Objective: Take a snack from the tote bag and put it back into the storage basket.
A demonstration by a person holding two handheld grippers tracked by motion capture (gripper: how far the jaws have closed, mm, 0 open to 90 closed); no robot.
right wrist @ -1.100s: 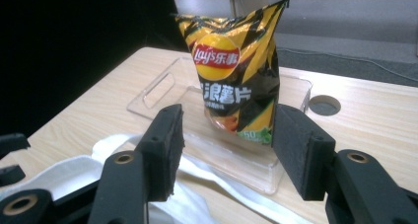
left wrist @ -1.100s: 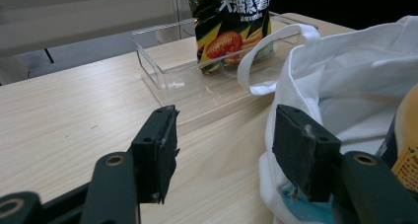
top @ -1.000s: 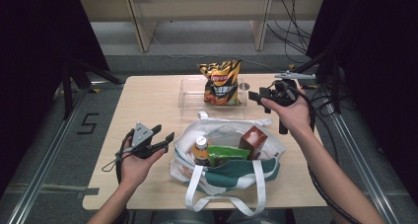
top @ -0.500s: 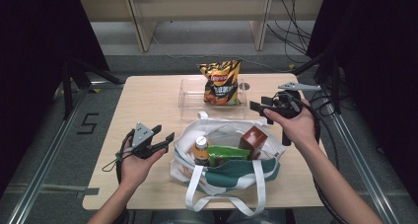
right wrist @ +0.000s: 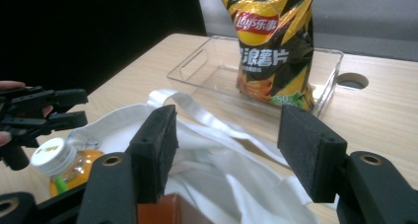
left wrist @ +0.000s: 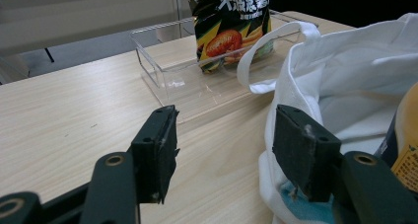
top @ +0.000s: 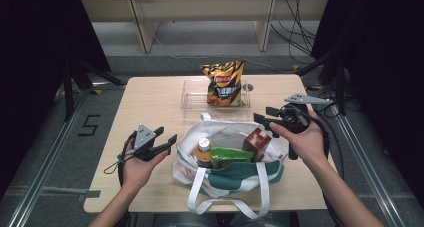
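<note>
A black and yellow chip bag (top: 224, 83) (right wrist: 273, 41) stands upright in a clear tray (top: 192, 94) (left wrist: 162, 71) at the table's far middle. In front of it lies a white and green tote bag (top: 235, 172) (right wrist: 197, 155) holding an orange bottle (top: 203, 151) (right wrist: 59, 165), a green packet (top: 230, 157) and a brown box (top: 256, 139). My left gripper (top: 167, 141) (left wrist: 224, 135) hovers open just left of the tote, empty. My right gripper (top: 265, 116) (right wrist: 226, 135) is over the tote's right rim; its jaws have just been opening, with nothing between them.
The tote's white handles (top: 227, 207) hang over the table's near edge. A round cable hole (top: 247, 87) sits right of the tray. Bare wooden tabletop (top: 150, 102) spreads to the left. Cables (top: 300, 37) lie on the floor beyond the table.
My right hand has come back from beside the tray toward the tote's right rim, and its jaws stand wider. The left hand has stayed put.
</note>
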